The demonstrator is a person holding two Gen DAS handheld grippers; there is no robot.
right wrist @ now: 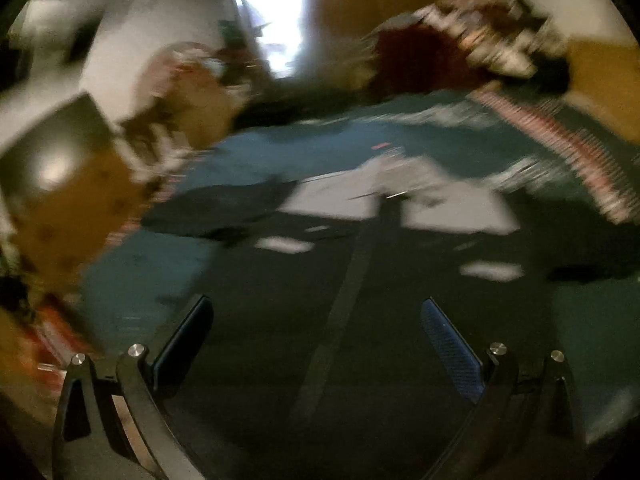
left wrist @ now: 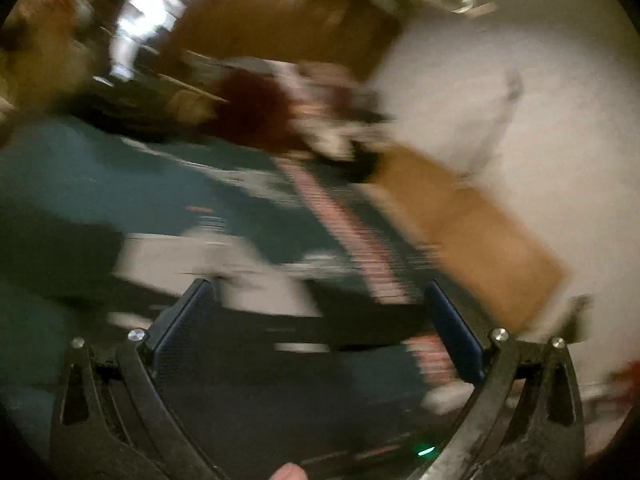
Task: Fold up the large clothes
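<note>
Both views are heavily motion-blurred. A dark garment with large white panels (right wrist: 400,204) lies spread on a teal bedcover (right wrist: 280,152); a dark strip runs down its middle. In the left wrist view the same garment (left wrist: 208,268) lies just ahead of the fingers. My left gripper (left wrist: 318,296) is open and empty above the garment. My right gripper (right wrist: 316,312) is open and empty above the garment's dark lower part.
The teal bedcover (left wrist: 100,176) has a pink patterned border (left wrist: 352,232). A brown wooden board (left wrist: 472,232) and a white wall (left wrist: 540,120) are on the right. Piled clothes, one dark red (right wrist: 420,60), lie at the far end. A bright doorway (right wrist: 276,20) is behind.
</note>
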